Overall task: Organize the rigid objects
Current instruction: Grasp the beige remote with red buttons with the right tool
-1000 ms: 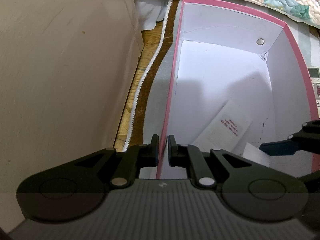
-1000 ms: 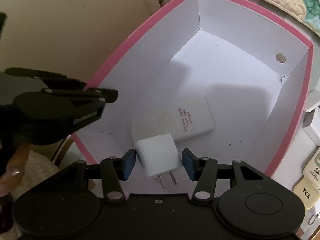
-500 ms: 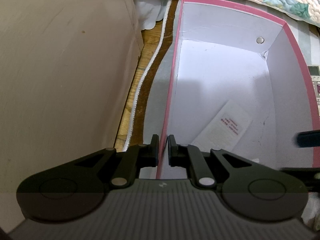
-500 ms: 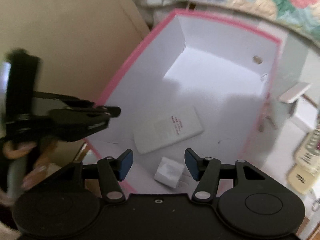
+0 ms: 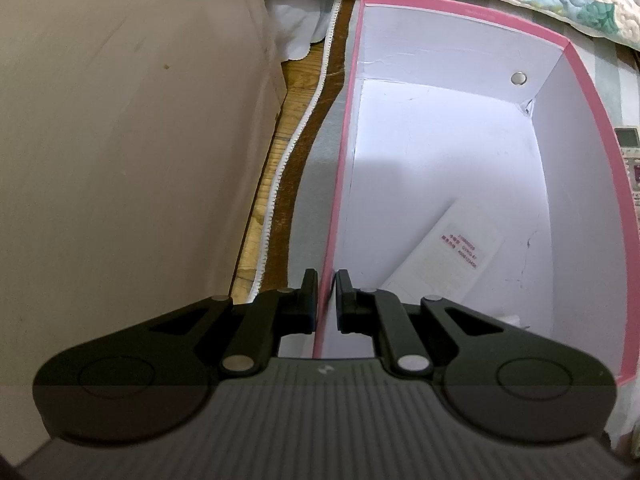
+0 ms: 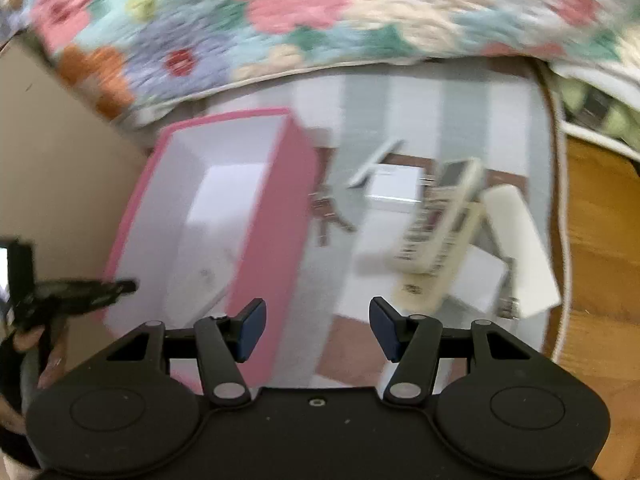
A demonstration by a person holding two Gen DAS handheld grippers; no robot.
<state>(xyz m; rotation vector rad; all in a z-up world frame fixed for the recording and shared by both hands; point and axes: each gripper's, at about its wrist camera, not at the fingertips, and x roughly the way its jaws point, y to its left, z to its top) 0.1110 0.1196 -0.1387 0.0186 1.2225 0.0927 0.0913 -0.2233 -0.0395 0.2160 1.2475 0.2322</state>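
Note:
My left gripper [image 5: 326, 296] is shut on the left wall of the pink box [image 5: 592, 92], near its front corner. Inside, a flat white device with a red label [image 5: 448, 248] lies on the floor, and a white charger [image 5: 508, 318] shows only as a corner behind my fingers. In the blurred right wrist view my right gripper [image 6: 318, 326] is open and holds nothing. It hangs above the striped cloth just right of the pink box [image 6: 276, 200]. The left gripper [image 6: 80, 292] shows at the box's left side.
Right of the box on the striped cloth lie keys [image 6: 326, 216], a small white box [image 6: 394, 188], a buttoned remote [image 6: 440, 224] and a cream remote [image 6: 520, 248]. A floral quilt [image 6: 320, 12] runs along the back. Wooden floor [image 6: 596, 240] is at right, a beige panel [image 5: 120, 160] at left.
My right gripper let go of the white charger inside the box, then rose and swung right, out over the cloth. The left gripper has stayed put on the box wall.

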